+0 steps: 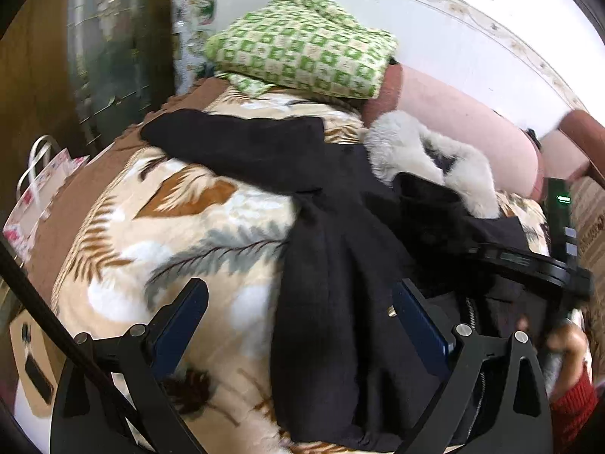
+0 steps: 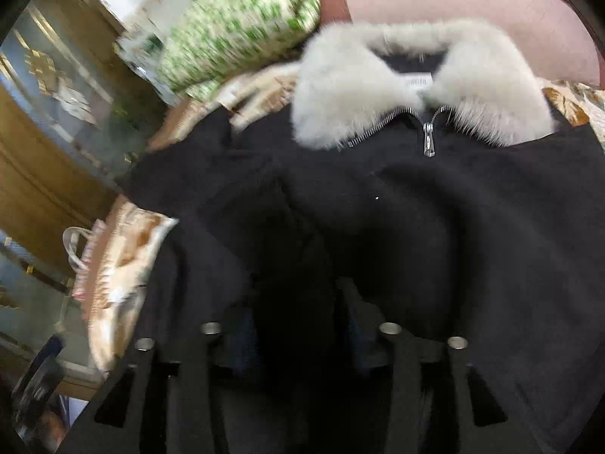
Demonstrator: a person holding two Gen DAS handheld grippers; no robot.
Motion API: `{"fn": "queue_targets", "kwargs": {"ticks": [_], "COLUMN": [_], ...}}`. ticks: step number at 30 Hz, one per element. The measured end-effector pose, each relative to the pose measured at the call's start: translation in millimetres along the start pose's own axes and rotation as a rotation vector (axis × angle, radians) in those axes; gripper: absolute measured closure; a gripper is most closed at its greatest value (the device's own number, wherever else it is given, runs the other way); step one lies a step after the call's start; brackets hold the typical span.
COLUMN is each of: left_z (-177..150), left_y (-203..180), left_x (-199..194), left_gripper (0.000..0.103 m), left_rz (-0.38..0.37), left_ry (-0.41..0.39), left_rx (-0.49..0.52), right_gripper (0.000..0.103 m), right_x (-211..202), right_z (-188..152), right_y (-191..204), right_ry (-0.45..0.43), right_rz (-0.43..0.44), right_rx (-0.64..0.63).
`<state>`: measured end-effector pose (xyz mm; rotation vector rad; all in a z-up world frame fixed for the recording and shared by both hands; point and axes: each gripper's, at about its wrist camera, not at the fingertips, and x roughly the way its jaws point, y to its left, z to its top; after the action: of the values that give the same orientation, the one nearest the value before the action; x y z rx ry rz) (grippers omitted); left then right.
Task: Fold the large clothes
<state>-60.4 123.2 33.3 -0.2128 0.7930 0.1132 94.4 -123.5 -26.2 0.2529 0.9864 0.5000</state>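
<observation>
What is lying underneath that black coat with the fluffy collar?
The black fleece coat with pale fur collar lies on a cream plush blanket with brown and grey leaf print. The blanket directly under the coat is covered, so anything there is hidden.

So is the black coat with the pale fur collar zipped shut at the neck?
Yes. The black coat has its silver zipper pull up at the fur collar.

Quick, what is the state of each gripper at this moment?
Left gripper: open, holding nothing, above the black coat.
Right gripper: cannot be told; the fingers are dark against the coat.
</observation>
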Motion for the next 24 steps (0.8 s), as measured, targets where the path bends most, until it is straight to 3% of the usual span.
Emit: {"fn": "queue_targets", "kwargs": {"ticks": [3, 7, 11, 15, 16, 17, 18, 19, 20, 24], "left_z": [15.5, 33.7, 44.1, 48.7, 49.7, 49.9, 50.0, 49.4, 49.8, 72.7], "left_y": [-21.2, -53.4, -76.2, -87.9, -91.6, -95.8, -102.4, -108.4, -114.7, -125.1], "left_x": [14.7, 52.2, 111.1, 151.9, 160.6, 167.8, 177.9, 187.3, 192.1, 180.6], "left_gripper": [0.005, 0.005, 0.005, 0.008, 0.021, 0.045, 0.057, 0.079, 0.09, 0.094], "left_rz": [-0.079, -0.186, -0.199, -0.164, -0.156, -0.146, -0.111, -0.089, -0.092, -0.029], "left_ry": [0.02, 0.086, 0.198, 0.235, 0.238, 0.251, 0.281, 0.305, 0.314, 0.226], "left_rx": [0.04, 0.079, 0.073, 0.037, 0.032, 0.038, 0.065, 0.095, 0.12, 0.174], "right_gripper": [0.022, 0.019, 0.019, 0.019, 0.019, 0.019, 0.019, 0.019, 0.019, 0.019], "right_x": [-45.6, -97.1, -117.6, -129.1, -130.3, -131.7, -129.8, -134.4, -131.6, -140.6], "right_z": [-11.0, -21.6, -33.5, -33.9, -35.2, -36.5, -37.4, -41.5, -42.5, -42.5], "right_y": [-9.2, -30.0, -58.8, -85.7, -93.3, -100.5, -109.3, -118.4, -128.9, -151.8], "right_ry": [-0.141, -0.321, -0.425, -0.5, -0.519, -0.533, -0.54, -0.538, -0.522, -0.515], "right_rz": [0.017, -0.089, -0.19, -0.229, -0.231, -0.233, -0.236, -0.232, -0.221, -0.181], "right_rx": [0.03, 0.044, 0.073, 0.116, 0.131, 0.146, 0.169, 0.19, 0.22, 0.272]}}
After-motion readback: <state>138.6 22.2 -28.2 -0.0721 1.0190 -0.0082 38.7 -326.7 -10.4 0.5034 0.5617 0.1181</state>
